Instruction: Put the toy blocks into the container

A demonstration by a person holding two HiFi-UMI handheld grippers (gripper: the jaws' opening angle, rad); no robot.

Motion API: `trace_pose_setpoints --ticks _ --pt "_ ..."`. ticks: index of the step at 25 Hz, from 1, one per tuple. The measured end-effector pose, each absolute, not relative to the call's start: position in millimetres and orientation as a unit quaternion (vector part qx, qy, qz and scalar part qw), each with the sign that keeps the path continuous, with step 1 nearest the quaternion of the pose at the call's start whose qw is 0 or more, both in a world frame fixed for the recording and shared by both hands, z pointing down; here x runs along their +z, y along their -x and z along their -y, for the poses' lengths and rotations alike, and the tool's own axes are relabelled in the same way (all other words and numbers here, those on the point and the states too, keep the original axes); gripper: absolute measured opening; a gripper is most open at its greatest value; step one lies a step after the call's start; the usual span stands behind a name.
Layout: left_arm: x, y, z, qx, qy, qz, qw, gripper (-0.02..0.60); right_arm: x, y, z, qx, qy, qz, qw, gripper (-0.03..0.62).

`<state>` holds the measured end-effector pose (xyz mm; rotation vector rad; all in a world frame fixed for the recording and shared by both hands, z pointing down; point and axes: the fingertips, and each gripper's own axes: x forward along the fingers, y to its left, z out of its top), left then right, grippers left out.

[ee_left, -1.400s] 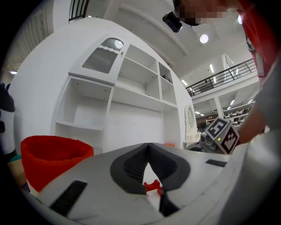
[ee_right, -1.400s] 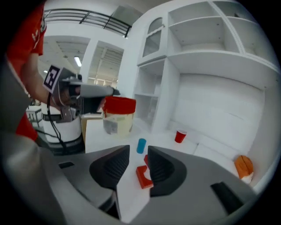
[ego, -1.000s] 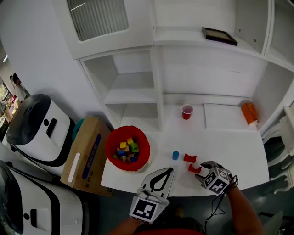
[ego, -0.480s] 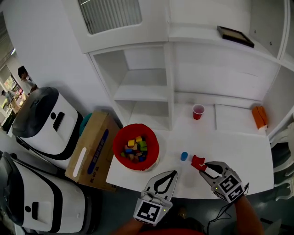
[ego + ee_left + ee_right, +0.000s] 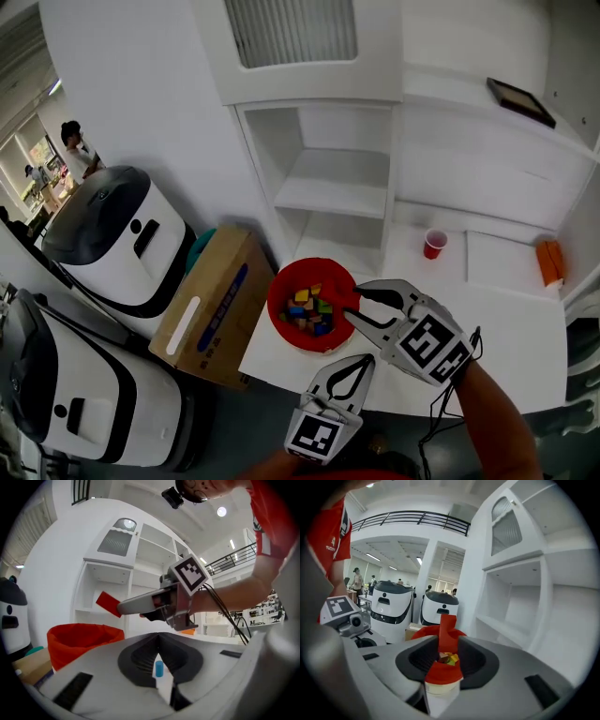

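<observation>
Forearm [image 5: 489,412] stretched leftward, right fingers [image 5: 380,287] clamping red block [image 5: 447,629] by container [image 5: 276,306] rim (bright red), left fingers [image 5: 93,663] closed, empty.

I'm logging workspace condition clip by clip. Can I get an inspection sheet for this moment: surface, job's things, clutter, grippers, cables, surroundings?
Surface: white desk.
Job's things: red container holding coloured blocks; red block held up at its rim; blue cylinder standing on the desk.
Clutter: red cup and an orange item at the back of the desk.
Grippers: right gripper shut on the red block; left gripper shut, nothing in it.
Cables: black cable trailing from the right gripper.
Surroundings: white shelving, cardboard box, white machines on the floor, people far off.
</observation>
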<state>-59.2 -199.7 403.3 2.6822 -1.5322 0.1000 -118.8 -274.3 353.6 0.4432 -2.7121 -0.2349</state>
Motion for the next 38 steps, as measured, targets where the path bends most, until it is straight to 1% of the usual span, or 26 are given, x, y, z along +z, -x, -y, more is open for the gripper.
trace_pose_setpoints --ticks 3,4,5,6,9,11,13,15,16,19,21,25,28,33,35,36,38 --pt "400.9 69.2 199.6 0.032 -0.864 0.502 0.032 0.044 371.2 137.6 276.0 -0.033 -0.147 0.969 0.197 0.164" --pt "400.8 71.9 200.1 0.031 -0.863 0.503 0.032 0.044 375.0 140.2 276.2 -0.011 -0.143 0.97 0.194 0.215" --pt "401.4 73.7 200.4 0.031 -0.863 0.504 0.033 0.044 376.3 140.8 275.9 0.007 -0.141 0.972 0.187 0.242" --pt "402.6 74.6 200.7 0.031 -0.863 0.504 0.036 0.044 375.3 138.8 275.5 0.017 -0.143 0.973 0.178 0.245" --pt "407.5 70.0 203.2 0.035 -0.866 0.497 0.038 0.044 365.8 116.2 275.5 0.016 -0.165 0.976 0.144 0.245" --pt "411.2 63.5 207.9 0.043 -0.872 0.487 0.024 0.044 364.0 86.9 276.8 0.015 -0.191 0.973 0.129 0.244" --pt "420.3 54.9 215.7 0.056 -0.878 0.476 0.017 0.044 375.8 47.5 280.8 0.025 -0.229 0.964 0.134 0.241" --pt "434.5 42.0 229.0 0.081 -0.884 0.459 0.02 0.051 401.1 4.2 285.9 0.047 -0.267 0.95 0.156 0.239" --pt "443.6 34.3 236.9 0.097 -0.888 0.449 0.027 0.091 415.6 -16.4 287.3 0.06 -0.283 0.942 0.168 0.236" --pt "473.5 13.6 261.4 0.145 -0.893 0.423 0.044 0.158 453.3 -65.3 282.4 0.087 -0.315 0.924 0.199 0.221" --pt "489.6 2.8 275.6 0.172 -0.893 0.412 0.048 0.187 469.8 -87.1 273.3 0.091 -0.327 0.917 0.211 0.212" --pt "519.1 -9.5 297.4 0.228 -0.885 0.402 0.052 0.207 476.6 -111.2 249.0 0.096 -0.336 0.918 0.186 0.181" --pt "543.7 -11.2 309.3 0.27 -0.872 0.403 0.066 0.215 469.4 -121.3 234.1 0.094 -0.338 0.921 0.168 0.181" --pt "569.2 -18.0 318.4 0.307 -0.862 0.398 0.073 0.225 467.2 -128.9 219.5 0.084 -0.331 0.924 0.17 0.179" --pt "569.8 -21.0 322.2 0.308 -0.86 0.402 0.065 0.213 466.7 -131.3 218.6 0.083 -0.329 0.925 0.173 0.179" --pt "569.3 -22.3 323.7 0.307 -0.86 0.404 0.062 0.175 467.6 -132.5 219.0 0.084 -0.328 0.924 0.175 0.179" --pt "564.9 -25.1 324.7 0.298 -0.862 0.405 0.06 0.175 470.7 -134.2 221.3 0.087 -0.327 0.924 0.179 0.179"
